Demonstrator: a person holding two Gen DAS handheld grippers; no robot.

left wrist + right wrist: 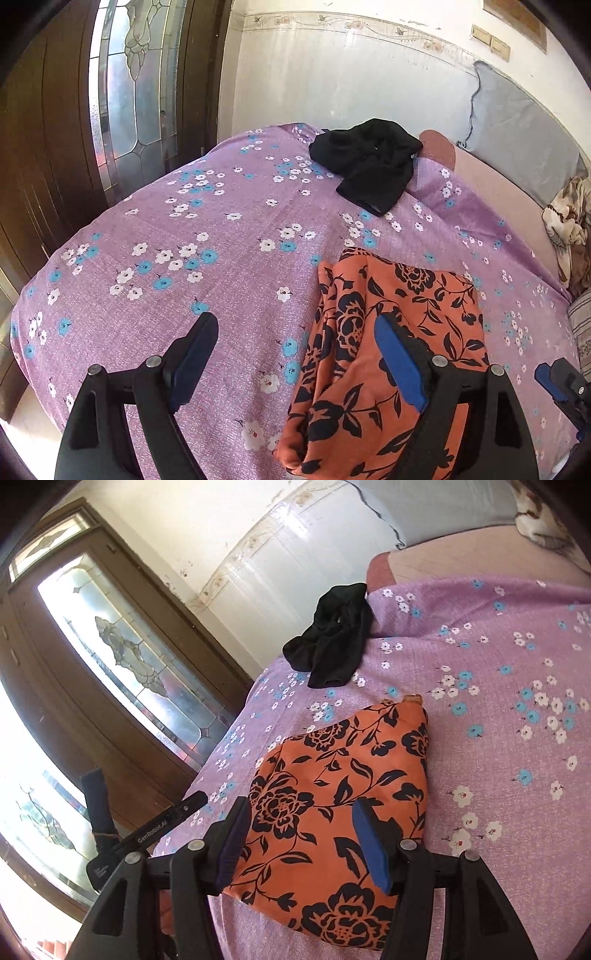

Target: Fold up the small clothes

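Both grippers had their jaws spread, nothing pinched. The orange garment (pixel 343 808) lay folded into a compact packet on the bed (pixel 207 236), long axis running away from the cameras toward the far side. The right gripper (pixel 299 842) sat squarely over its near end, cloth showing between the two pads, so it was the nearer tool; whether the pads touched the fabric could not be told. The left gripper (pixel 295 365) was offset to the garment's left, one pad over bare sheet and the other over the cloth's left part. The black garment (pixel 369 166) lay crumpled, unfolded, well apart near the bed's far corner, beyond the orange packet and roughly in line with it, close to the edge by the wall. Judged next target: the black one, a forward reach for either arm. Open sheet lay left of and beyond the packet; door (pixel 122 657) side edge of the bed ran close on the left.
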